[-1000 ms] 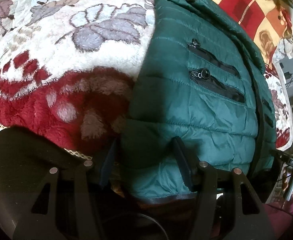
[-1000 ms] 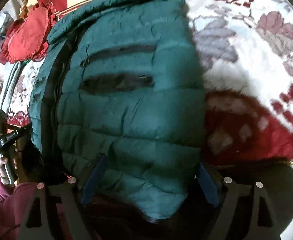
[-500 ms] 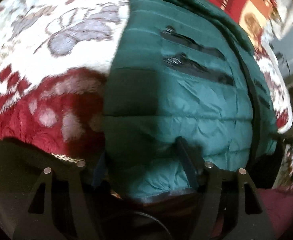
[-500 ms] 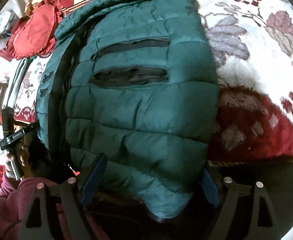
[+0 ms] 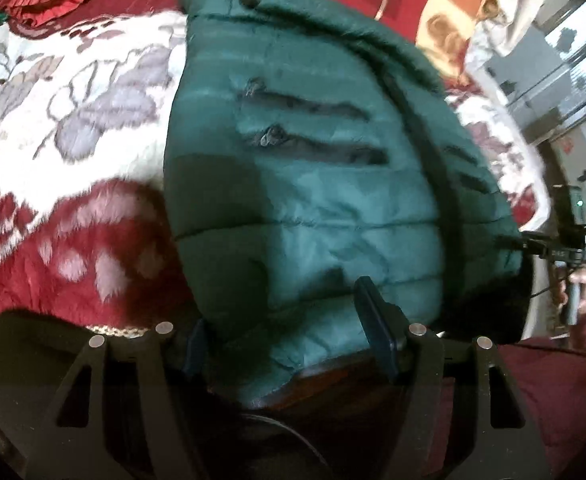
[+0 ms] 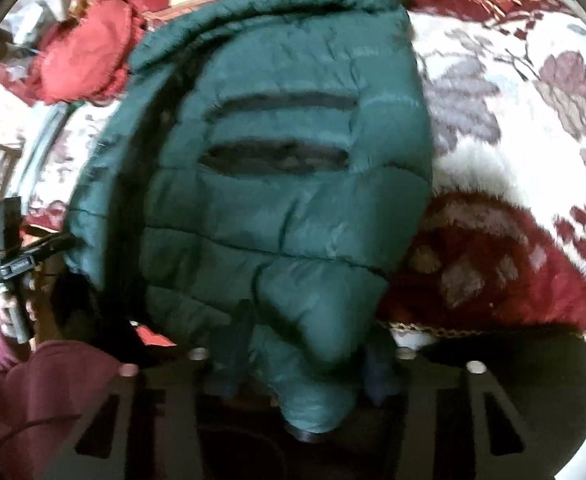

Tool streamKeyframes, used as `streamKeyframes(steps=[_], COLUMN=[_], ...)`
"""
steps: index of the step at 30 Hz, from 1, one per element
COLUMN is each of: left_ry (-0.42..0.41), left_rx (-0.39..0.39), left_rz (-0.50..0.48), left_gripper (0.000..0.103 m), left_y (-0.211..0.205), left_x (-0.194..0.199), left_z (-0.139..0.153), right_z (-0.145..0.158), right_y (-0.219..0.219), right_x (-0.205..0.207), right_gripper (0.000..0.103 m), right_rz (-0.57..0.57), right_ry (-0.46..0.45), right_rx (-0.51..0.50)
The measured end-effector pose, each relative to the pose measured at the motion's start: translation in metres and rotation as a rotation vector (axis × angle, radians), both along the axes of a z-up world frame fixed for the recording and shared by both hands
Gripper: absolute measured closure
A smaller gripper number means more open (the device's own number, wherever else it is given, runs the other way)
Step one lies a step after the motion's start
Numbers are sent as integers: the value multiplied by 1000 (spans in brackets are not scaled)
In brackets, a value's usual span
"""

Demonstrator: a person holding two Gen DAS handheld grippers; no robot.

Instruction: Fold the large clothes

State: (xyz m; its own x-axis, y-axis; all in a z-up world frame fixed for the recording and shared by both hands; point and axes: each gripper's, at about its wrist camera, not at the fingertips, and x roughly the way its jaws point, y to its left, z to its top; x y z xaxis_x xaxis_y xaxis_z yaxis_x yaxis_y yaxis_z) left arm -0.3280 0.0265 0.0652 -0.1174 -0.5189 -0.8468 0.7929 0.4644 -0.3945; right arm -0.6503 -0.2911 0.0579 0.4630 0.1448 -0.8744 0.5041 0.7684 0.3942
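Blanket point(image 5: 93, 128), plush, white with grey flowers and a deep red border, covers the whole bed and carries the work. Green puffer jacket point(image 5: 325, 208) lies flat across its middle, front up, two zip pockets showing, collar at the far end, hem hanging over the near edge.

Step in hand, as I judge it: taking hold of the hem for a first fold.

- Left gripper point(image 5: 289, 344): jaws about half apart, hem corner between the pads; a firm pinch I cannot tell.
- Right gripper point(image 6: 301, 372): jaws closing on a bunched hem corner between them.

Next move calls for both corners lifted together and carried evenly toward the collar.

Red cushion point(image 6: 89, 56) far left; window at far right.
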Motion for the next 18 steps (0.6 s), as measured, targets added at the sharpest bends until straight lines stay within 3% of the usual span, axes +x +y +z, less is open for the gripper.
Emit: streamKeyframes(steps=[3,8,13,18], left_ry=[49,38,23,-28], left_rx=[20,56,81,59], left_rz=[52,89,118,30], left_gripper=[37,37,36,36], left_y=[-2,-4,-11,-8], left_x=[8,10,5,-3], left_z=[-10,-24,-33,-17], right_z=[4,-15,-22,-1], right_y=[-7,-4,-3,6], right_x=[-3,3,6,3], right_gripper=[60,60,59,66], right_rz=[-23,-34,-45,35], right_ry=[-58,-8,-17,-60], right_rx=[57,67,78,26])
